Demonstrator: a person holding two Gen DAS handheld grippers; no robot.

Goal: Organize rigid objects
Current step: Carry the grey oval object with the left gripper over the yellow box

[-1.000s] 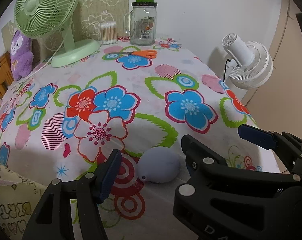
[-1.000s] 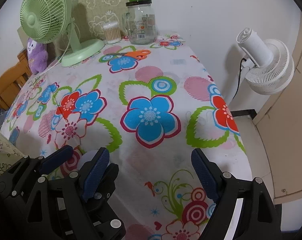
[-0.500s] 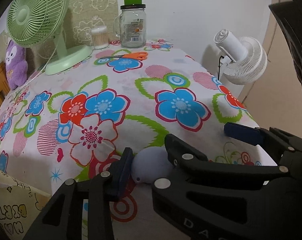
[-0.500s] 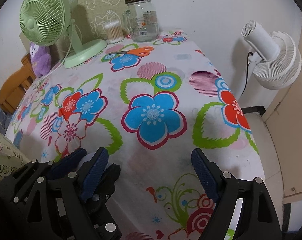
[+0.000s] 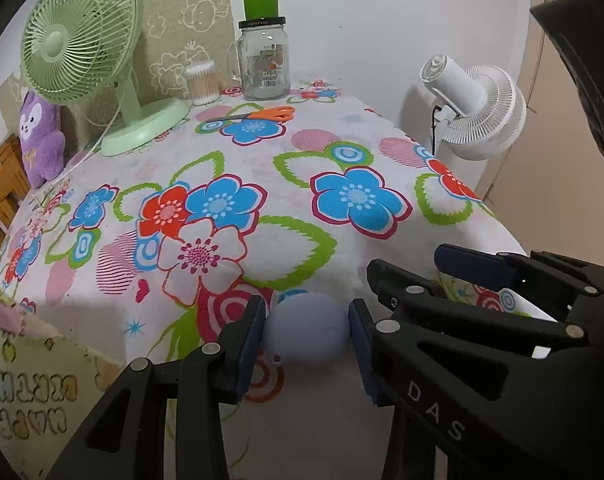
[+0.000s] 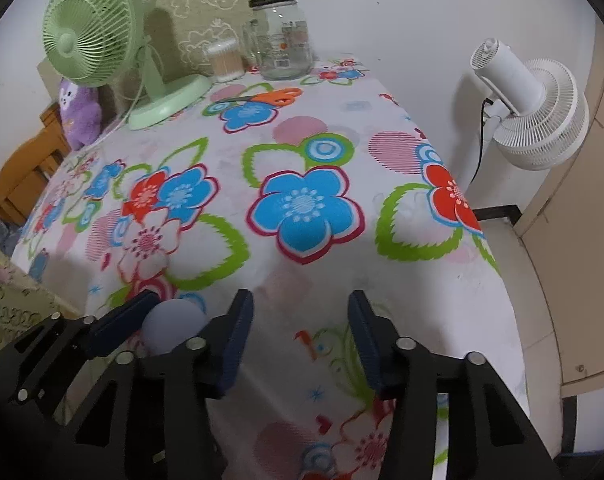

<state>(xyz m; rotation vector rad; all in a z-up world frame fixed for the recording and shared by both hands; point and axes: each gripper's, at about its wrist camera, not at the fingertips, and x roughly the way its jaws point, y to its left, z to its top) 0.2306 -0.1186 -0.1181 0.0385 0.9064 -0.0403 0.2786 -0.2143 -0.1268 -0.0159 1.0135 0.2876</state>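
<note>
Lavender-grey and smooth, the egg-shaped object (image 5: 305, 331) sits near the front edge of the bench (image 5: 286, 200), on the red rings printed in the flowered cloth. Its skin is matte and unmarked except for one tiny dark dot low on the left side. The left claw (image 5: 306, 334) has closed in on it, a blue pad touching each flank, so the object is pinched between the two fingers while it rests on the cloth. From the right wrist view the same object (image 6: 174, 328) shows only in part, behind the left claw's black frame.

The right claw (image 6: 300, 334) hangs just beside the left one, fingers spread wide over bare cloth with nothing between them.

White letters reading "DAS" run along the black frame of the right claw in the left wrist view. At the near left corner a pale yellow bag (image 5: 30, 384) carries pastel block lettering, upside down from this side, apparently "HAPPY BIRTHDAY". At the back of the bench stands a glass jar (image 5: 264, 66) with a green lid; its printed label is too small to read.
</note>
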